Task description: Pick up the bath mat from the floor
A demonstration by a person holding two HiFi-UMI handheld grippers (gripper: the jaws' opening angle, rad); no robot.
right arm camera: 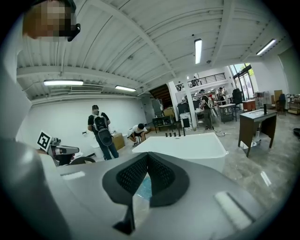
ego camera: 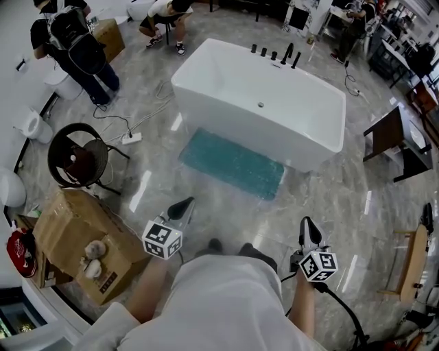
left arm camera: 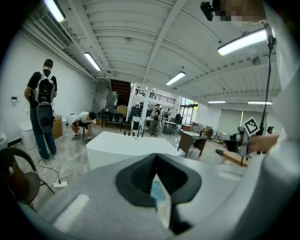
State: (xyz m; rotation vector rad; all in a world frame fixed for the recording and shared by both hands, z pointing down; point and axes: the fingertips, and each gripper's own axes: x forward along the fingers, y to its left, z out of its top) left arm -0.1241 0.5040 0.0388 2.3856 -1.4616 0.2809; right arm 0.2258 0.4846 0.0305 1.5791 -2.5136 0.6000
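Note:
A teal bath mat (ego camera: pixel 232 163) lies flat on the grey marble floor, along the near side of a white bathtub (ego camera: pixel 264 103). My left gripper (ego camera: pixel 183 205) hangs shut and empty above the floor, short of the mat's near left corner. My right gripper (ego camera: pixel 308 230) is also shut and empty, nearer to me and right of the mat. In the left gripper view a sliver of the mat (left arm camera: pixel 157 191) shows past the closed jaws. The right gripper view shows a patch of mat (right arm camera: pixel 145 186) too, with the tub (right arm camera: pixel 187 146) beyond.
A cardboard box (ego camera: pixel 86 243) and a round black chair (ego camera: pixel 77 154) stand at the left, with a power strip and cable (ego camera: pixel 130 137) on the floor. A dark desk (ego camera: pixel 398 140) stands at the right. A person with a backpack (ego camera: pixel 72 41) stands at the far left; another person (ego camera: pixel 164 17) crouches beyond.

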